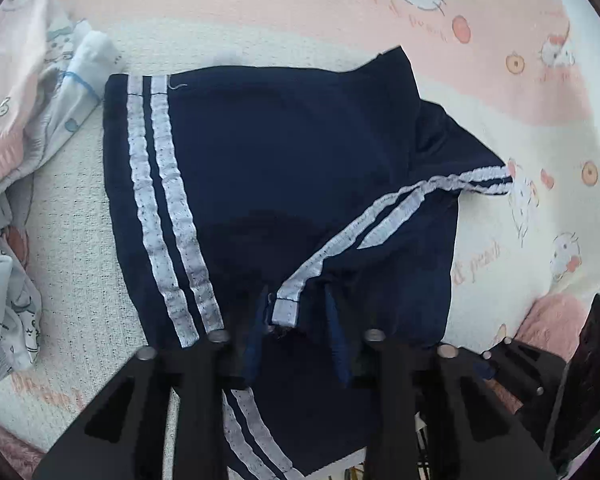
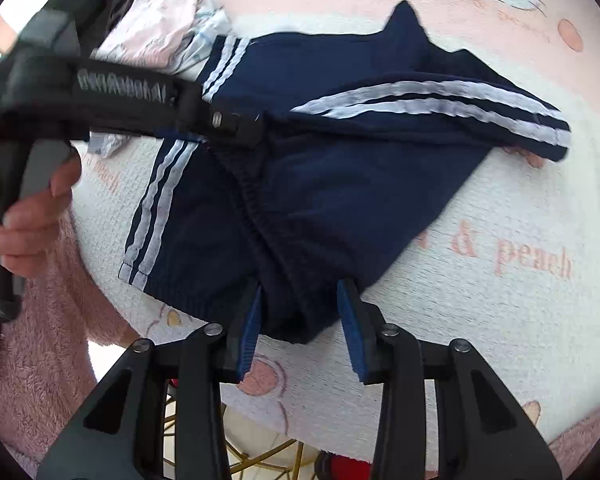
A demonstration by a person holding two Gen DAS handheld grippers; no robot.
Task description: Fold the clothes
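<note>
blanket [image 1: 340,12] covering the surface, pink and cream, cartoon cats and peaches printed on it, "& peach" lettering showing | gold wire frame [image 2: 260,452] showing below the blanket's near edge | red object [image 2: 348,466] lying beside the frame, too hidden to identify

shorts [image 1: 284,184]: waistband under left gripper [image 1: 300,312] | hand [image 2: 24,204]: cropped (frame edge)

Blanket [image 2: 500,216] reads "& peach" — gripper lettering perhaps illegible.
</note>
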